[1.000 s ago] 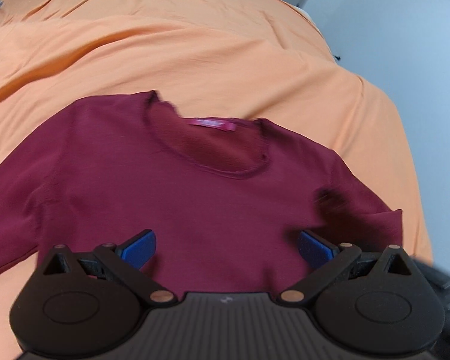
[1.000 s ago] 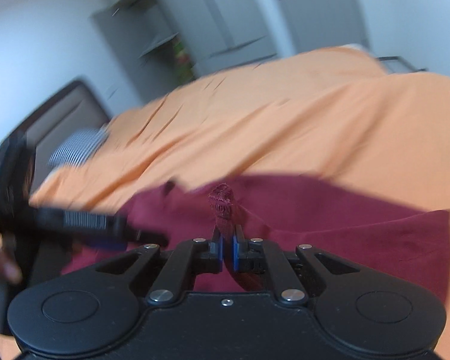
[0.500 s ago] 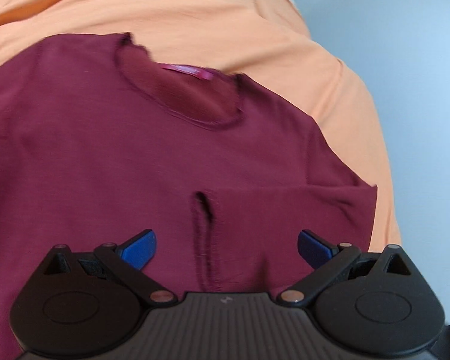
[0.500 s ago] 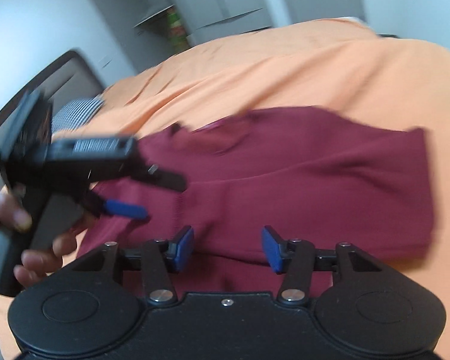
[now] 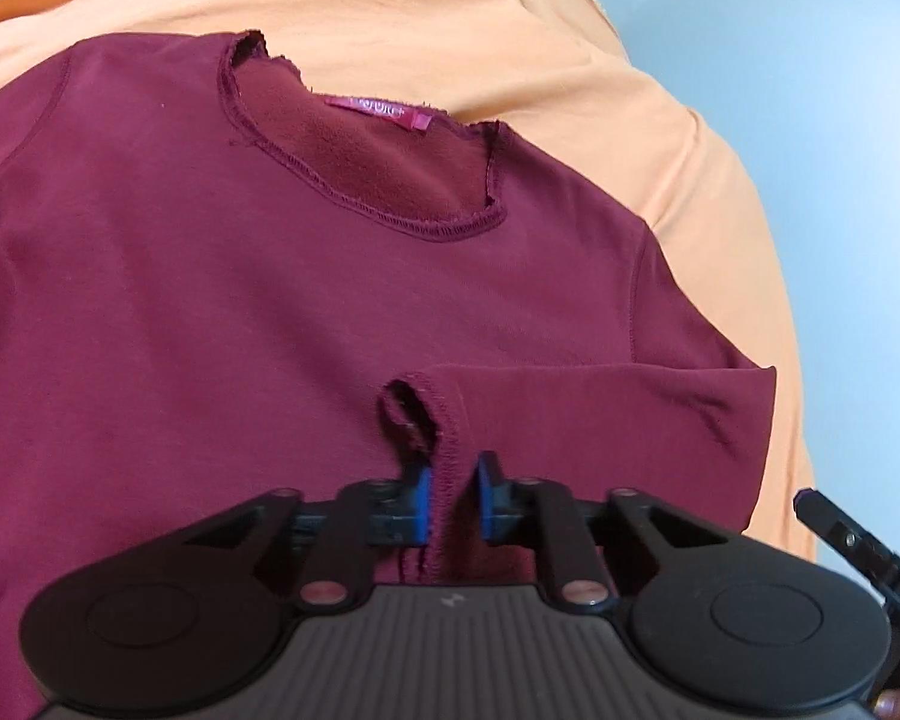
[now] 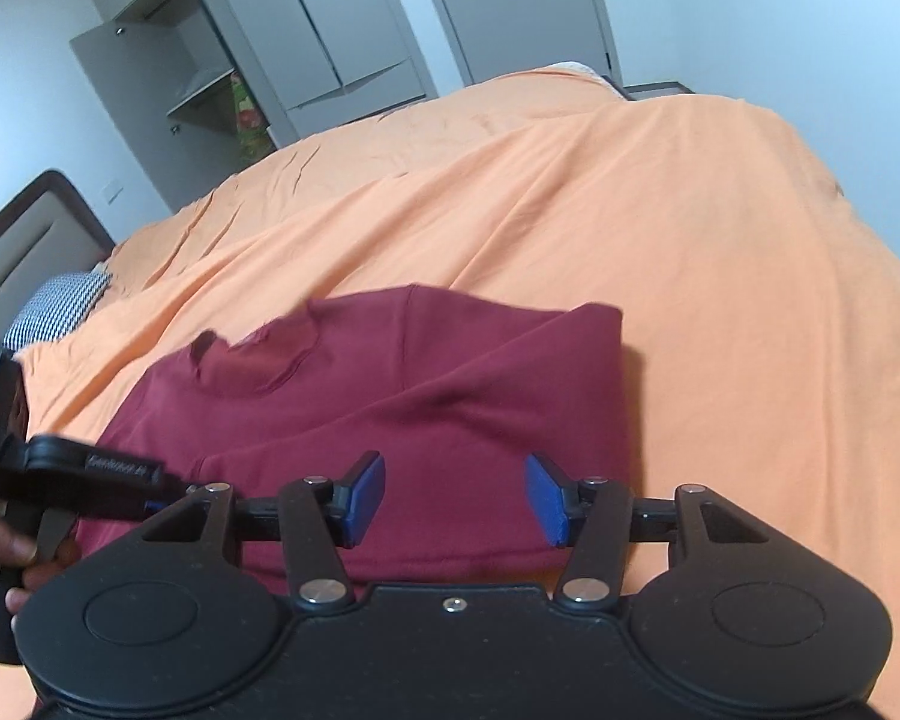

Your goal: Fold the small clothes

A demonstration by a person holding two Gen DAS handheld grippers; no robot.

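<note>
Closing on the cuff (image 5: 444, 450) of a folded-over sleeve (image 5: 600, 414), the left gripper (image 5: 450, 495) has its two blue pads (image 5: 421, 501) drawn in close, with the stitched hem of that cuff standing between them; whether the pads already press the cloth cannot be told for sure, as a narrow gap shows on the right side. The right gripper (image 6: 456, 498) hangs with its jaws apart and nothing between its blue pads (image 6: 363, 495), above the near hem of the garment.

That garment is a maroon long-sleeved top (image 5: 210, 300), lying flat and face up on an orange bedsheet (image 5: 420, 18). Its neckline (image 5: 354, 168) points to the far side, with a pink label (image 5: 384, 111) showing inside the collar. The right sleeve lies folded across the chest, its cuff open in a small loop near the middle of the body.

From the right wrist view, the left gripper (image 6: 174, 489) comes in from the left edge, held by a hand (image 6: 6, 546). Farther off are a checked pillow (image 6: 54, 306) at the left by a dark-framed headboard (image 6: 24, 228), a grey wardrobe (image 6: 240, 42) with open shelves, and a grey door (image 6: 510, 6).
</note>
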